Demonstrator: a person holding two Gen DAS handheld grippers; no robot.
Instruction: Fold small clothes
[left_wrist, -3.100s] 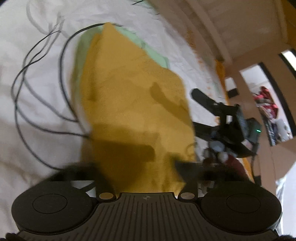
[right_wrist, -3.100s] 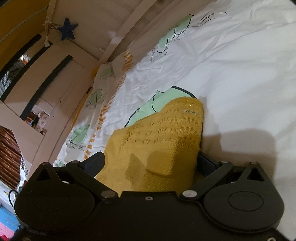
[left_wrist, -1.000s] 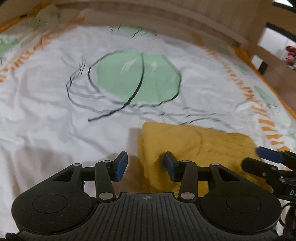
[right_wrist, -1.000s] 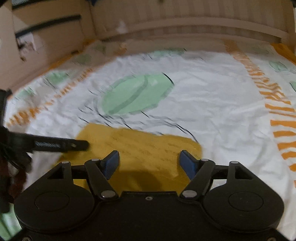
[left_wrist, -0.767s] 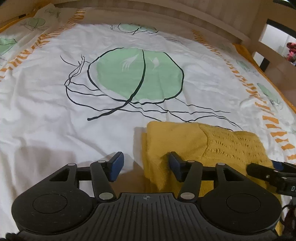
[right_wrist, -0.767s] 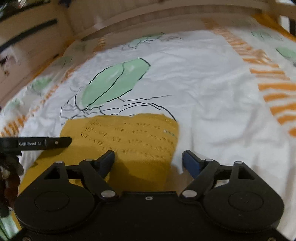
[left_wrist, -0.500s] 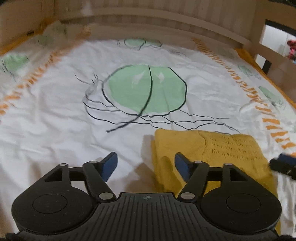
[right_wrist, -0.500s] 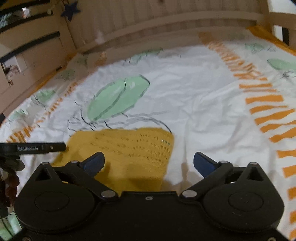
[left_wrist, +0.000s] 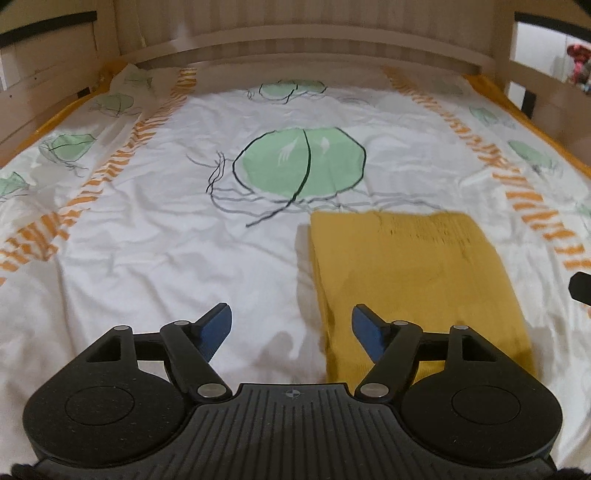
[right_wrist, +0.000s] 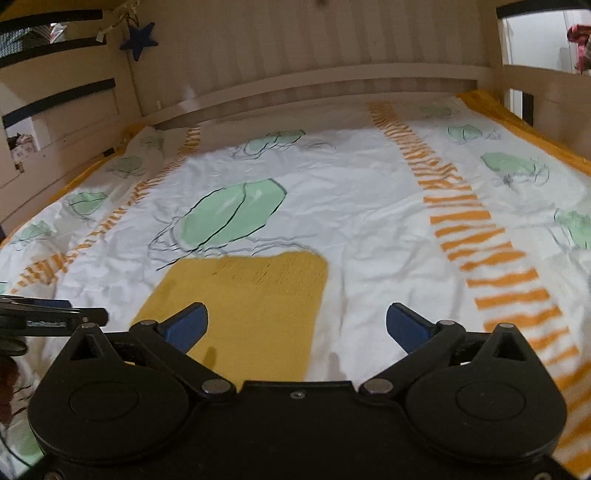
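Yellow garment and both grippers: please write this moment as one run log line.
yellow garment: folded, flat on bedsheet | left gripper: open, empty | right gripper: open, empty

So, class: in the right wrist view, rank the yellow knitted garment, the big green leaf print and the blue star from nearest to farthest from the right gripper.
1. Yellow knitted garment, just ahead of the right gripper, left of centre.
2. Big green leaf print, beyond it.
3. Blue star, hanging upper left.

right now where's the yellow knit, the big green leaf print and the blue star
yellow knit (left_wrist: 413, 273), left wrist view, middle of the folded top layer
green leaf print (left_wrist: 299, 166), left wrist view, centre by its dark vein
blue star (right_wrist: 139, 40), right wrist view, middle of the star
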